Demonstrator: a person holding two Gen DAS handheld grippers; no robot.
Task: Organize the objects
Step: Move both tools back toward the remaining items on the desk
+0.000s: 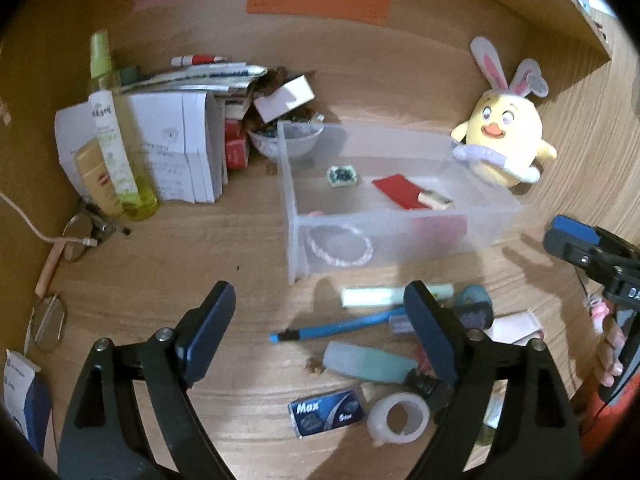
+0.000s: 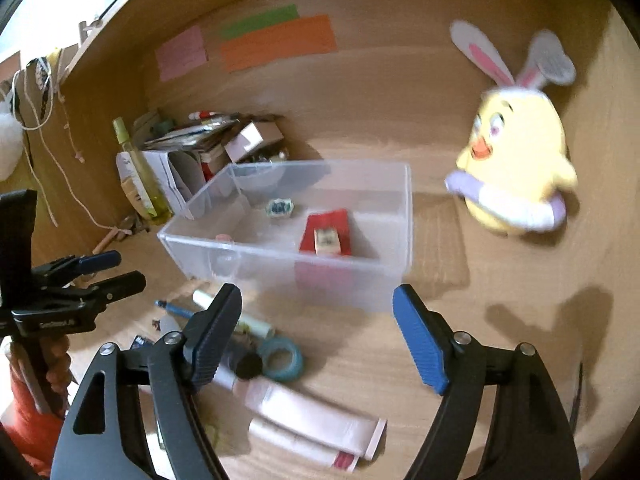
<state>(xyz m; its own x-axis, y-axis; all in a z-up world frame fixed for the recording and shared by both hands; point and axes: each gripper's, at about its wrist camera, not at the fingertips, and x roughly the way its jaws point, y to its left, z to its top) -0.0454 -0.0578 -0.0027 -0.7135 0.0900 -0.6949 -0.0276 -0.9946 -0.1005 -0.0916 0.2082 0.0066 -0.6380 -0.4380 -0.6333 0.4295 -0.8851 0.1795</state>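
A clear plastic box stands mid-desk. In it lie a bead bracelet, a red card, a small wooden stamp and a green trinket. My left gripper hovers open and empty over loose items in front of the box: a blue pen, a pale green tube, a teal bottle, a Max staples box and a clear tape roll. My right gripper is open and empty before the box, above a teal tape ring and pink tubes.
A yellow plush chick with rabbit ears leans on the right wall. Spray bottles, a stack of papers and small boxes crowd the back left. Glasses and a cable lie at the left. Coloured notes hang on the back panel.
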